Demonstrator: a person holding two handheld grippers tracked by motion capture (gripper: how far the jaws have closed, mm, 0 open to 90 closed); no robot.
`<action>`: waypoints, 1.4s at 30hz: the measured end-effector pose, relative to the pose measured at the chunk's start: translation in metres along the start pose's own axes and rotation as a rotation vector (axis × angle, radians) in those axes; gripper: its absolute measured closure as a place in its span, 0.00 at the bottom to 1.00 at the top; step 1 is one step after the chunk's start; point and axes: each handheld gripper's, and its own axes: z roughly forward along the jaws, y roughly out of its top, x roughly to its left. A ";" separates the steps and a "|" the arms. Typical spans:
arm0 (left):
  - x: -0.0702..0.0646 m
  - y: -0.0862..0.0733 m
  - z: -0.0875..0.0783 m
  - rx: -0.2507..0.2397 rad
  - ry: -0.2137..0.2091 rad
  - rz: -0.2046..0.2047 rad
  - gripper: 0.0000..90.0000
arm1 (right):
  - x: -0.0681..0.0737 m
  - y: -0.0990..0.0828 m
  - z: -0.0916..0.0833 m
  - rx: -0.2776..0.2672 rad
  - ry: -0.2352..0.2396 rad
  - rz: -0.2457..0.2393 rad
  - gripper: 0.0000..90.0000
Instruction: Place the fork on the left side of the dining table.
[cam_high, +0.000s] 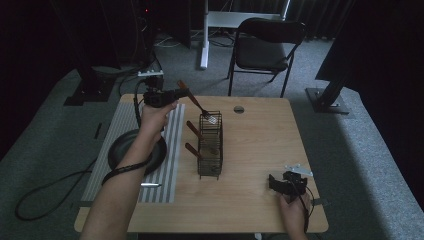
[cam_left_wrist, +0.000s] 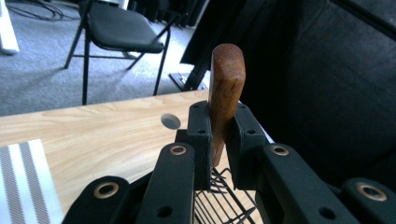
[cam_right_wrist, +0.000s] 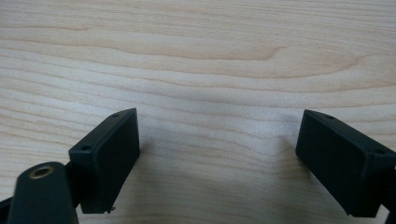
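Wooden-handled fork (cam_high: 199, 105), metal tines downward

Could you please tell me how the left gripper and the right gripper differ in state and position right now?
The left gripper is shut on a wooden-handled fork, while the right gripper is open with nothing between its jaws. The left gripper is raised above the wire basket near the table's far side, whereas the right gripper sits low by the table's near right corner. Both are black two-jaw grippers held by hand.
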 end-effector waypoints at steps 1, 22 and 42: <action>0.000 0.000 0.000 0.000 0.000 0.000 0.90 | 0.000 0.000 0.000 0.000 0.000 0.000 0.15; 0.060 0.002 -0.049 -0.089 0.165 -0.080 0.90 | 0.000 0.000 0.000 0.001 0.000 0.001 0.15; 0.125 -0.041 -0.045 -0.112 0.277 -0.224 0.90 | 0.000 0.000 0.000 0.001 0.000 0.001 0.15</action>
